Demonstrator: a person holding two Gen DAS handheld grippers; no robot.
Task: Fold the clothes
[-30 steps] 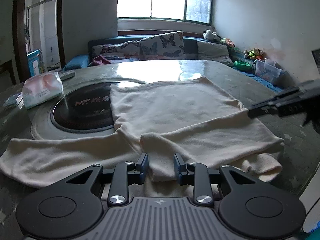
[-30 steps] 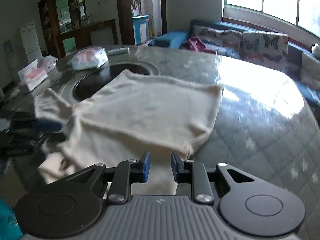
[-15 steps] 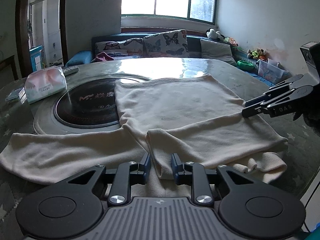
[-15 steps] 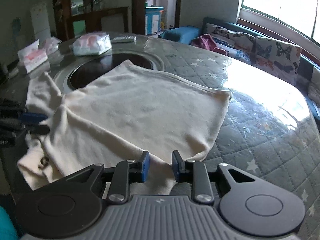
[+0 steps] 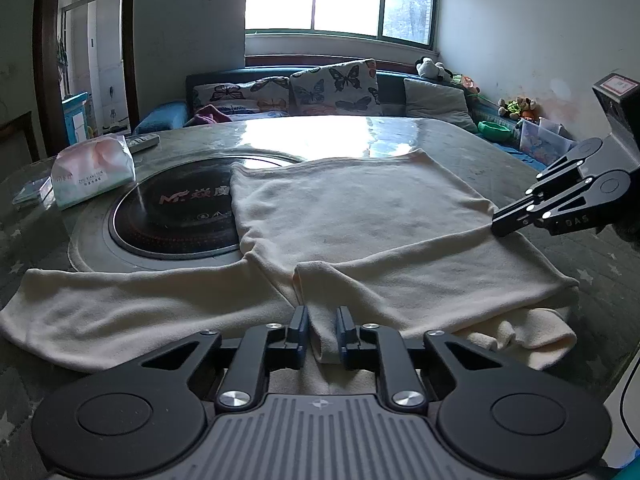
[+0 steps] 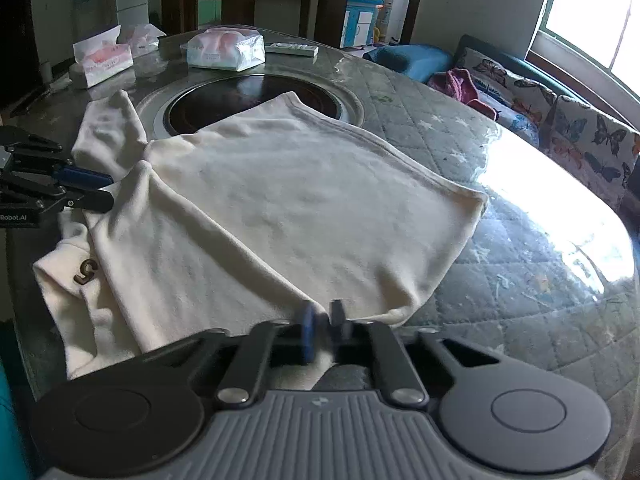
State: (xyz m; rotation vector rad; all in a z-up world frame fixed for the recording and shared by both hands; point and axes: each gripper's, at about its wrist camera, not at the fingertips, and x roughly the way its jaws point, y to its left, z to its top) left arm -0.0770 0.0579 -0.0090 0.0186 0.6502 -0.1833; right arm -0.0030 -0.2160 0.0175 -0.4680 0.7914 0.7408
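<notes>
Here a cream sweater point(image 5: 360, 216) lies spread across the middle of the round table point(image 5: 460, 140), one sleeve point(image 5: 120, 312) stretched to the lower left of the left wrist view. The left gripper point(image 5: 322, 330) is clenched on a fold of the sweater at bottom centre. In the right wrist view, the right gripper point(image 6: 322, 320) pinches the sweater's near edge. A tissue pack point(image 6: 226, 54) sits at upper left.

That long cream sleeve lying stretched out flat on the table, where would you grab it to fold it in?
Judging by its pose, take the sleeve at its free cuff end, coming in low from the outer, open side. It lies flat and straight beside the black hotplate, so the end can swing across the cream sweater. The left gripper holds cloth near the neck; its fingers are occupied.
</notes>
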